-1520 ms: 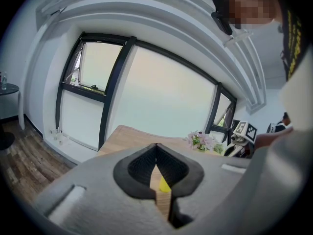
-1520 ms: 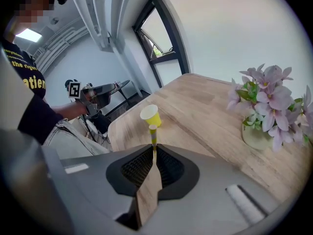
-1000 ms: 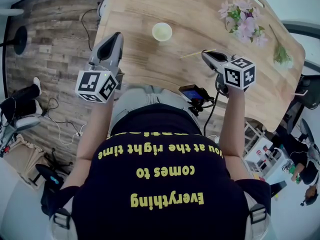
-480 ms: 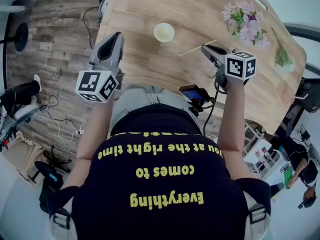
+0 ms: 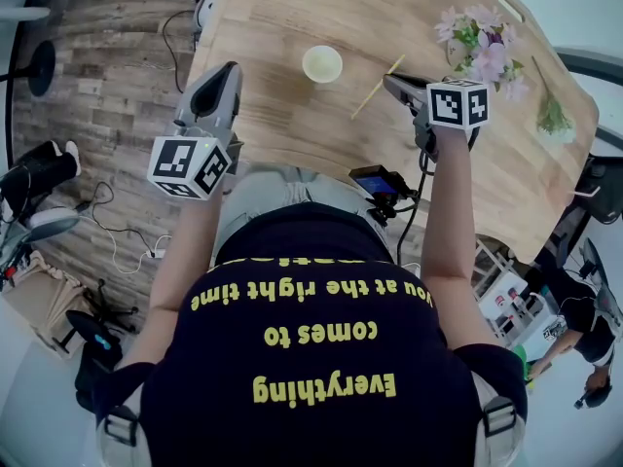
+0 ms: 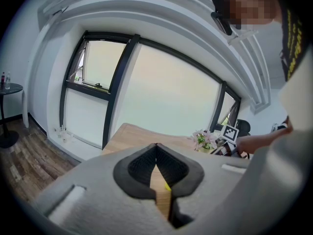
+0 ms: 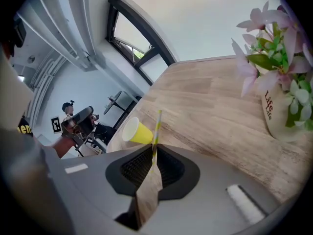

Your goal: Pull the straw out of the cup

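Note:
A pale yellow paper cup (image 5: 321,63) stands upright on the wooden table (image 5: 292,8), with no straw in it. The striped straw (image 5: 365,102) hangs slanted over the table just right of the cup, pinched near its middle by my right gripper (image 5: 388,80). In the right gripper view the straw (image 7: 157,129) rises from between the tips of my right gripper (image 7: 153,148), whose jaws are opening slightly, with the cup (image 7: 137,131) behind it. My left gripper (image 5: 224,71) hovers at the table's near left edge, shut and empty, its jaws (image 6: 156,146) meeting at the tip.
A vase of pink flowers (image 5: 477,47) stands at the table's far right, close beside the right gripper (image 7: 283,97). A loose green stem (image 5: 547,105) lies further right. A small screen device (image 5: 375,181) hangs at the person's waist. Another person is in the background.
My right gripper has carried the straw farther over the table, towards the cup and vase, and the straw has swung from nearly level to steeply slanted. The left gripper has stayed still.

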`<state>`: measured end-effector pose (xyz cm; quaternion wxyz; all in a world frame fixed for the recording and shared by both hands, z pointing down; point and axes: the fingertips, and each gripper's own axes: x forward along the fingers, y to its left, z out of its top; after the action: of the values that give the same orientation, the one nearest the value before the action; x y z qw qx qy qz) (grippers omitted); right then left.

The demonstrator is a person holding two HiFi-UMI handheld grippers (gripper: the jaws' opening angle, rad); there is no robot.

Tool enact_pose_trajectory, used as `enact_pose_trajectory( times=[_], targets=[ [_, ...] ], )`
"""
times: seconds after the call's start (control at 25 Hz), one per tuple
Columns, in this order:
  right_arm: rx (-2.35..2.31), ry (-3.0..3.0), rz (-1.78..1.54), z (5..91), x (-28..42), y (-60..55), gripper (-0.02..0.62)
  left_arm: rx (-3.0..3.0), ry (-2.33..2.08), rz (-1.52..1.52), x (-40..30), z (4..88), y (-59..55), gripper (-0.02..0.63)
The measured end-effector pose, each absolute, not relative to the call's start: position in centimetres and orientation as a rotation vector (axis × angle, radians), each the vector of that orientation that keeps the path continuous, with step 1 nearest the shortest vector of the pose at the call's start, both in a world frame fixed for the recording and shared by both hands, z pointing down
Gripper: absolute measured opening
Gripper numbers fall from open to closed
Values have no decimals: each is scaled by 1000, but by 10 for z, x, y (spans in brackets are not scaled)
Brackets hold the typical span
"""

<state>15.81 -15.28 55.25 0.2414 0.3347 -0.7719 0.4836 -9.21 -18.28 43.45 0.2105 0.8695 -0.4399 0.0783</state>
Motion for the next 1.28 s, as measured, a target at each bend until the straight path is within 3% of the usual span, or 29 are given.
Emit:
enact_pose_trajectory(
  times=[1.28],
  targets=[
    [907, -1973, 1436, 619, 145, -155, 31, 2383, -1259, 222, -103, 439, -181, 2]
  ],
)
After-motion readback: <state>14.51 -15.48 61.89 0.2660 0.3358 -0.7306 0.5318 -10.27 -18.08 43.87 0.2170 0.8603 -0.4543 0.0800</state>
